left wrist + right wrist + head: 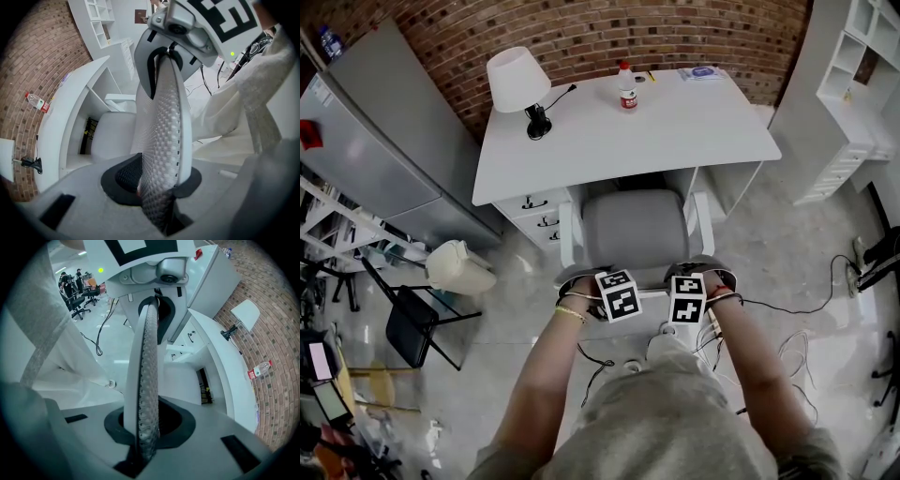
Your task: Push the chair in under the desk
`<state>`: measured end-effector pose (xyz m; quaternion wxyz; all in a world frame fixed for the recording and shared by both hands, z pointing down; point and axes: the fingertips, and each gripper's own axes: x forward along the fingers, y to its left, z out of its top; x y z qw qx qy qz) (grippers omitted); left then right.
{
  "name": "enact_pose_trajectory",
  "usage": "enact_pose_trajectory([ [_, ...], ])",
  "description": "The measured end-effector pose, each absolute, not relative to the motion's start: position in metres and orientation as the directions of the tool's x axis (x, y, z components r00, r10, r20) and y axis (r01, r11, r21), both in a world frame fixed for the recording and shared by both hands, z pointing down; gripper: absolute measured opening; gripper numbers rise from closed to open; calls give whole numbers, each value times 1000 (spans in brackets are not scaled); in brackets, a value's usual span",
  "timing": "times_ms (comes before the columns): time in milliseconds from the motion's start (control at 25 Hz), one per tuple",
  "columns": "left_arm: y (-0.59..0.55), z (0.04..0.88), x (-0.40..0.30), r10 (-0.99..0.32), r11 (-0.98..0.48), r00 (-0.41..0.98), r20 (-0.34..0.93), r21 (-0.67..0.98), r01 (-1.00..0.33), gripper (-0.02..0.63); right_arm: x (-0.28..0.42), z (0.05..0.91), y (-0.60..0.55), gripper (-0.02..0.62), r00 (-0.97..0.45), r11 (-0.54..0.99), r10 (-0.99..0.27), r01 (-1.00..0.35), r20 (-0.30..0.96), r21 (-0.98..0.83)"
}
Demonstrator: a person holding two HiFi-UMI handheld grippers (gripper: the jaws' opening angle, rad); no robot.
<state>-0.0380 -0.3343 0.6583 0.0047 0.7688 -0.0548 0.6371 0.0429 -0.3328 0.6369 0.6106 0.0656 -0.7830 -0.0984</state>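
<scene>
A white office chair with a grey seat (635, 225) stands in front of the white desk (675, 122), its seat partly under the desk's front edge. Both grippers hold the top of its mesh backrest. My left gripper (614, 298) is shut on the backrest's left part, and the mesh (164, 140) runs straight between its jaws (157, 187). My right gripper (686, 300) is shut on the right part, with the thin backrest edge (147, 380) clamped between its jaws (146, 430). The seat (110, 136) and the desk's underside (61, 117) show beyond the backrest.
On the desk stand a white lamp (517, 80) and a bottle (626, 87). Drawers (539, 211) sit under the desk's left side. A white bin (459, 267) and a black folding chair (412, 323) are at the left, white shelves (853, 103) at the right, cables (806, 309) on the floor.
</scene>
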Motion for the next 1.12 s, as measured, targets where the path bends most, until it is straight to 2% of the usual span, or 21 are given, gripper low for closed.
enact_pose_trajectory([
  [1120,-353,660,-15,-91,-986,182,979,-63,-156,117,65,639,-357,37,-256,969,-201,87,946,230],
])
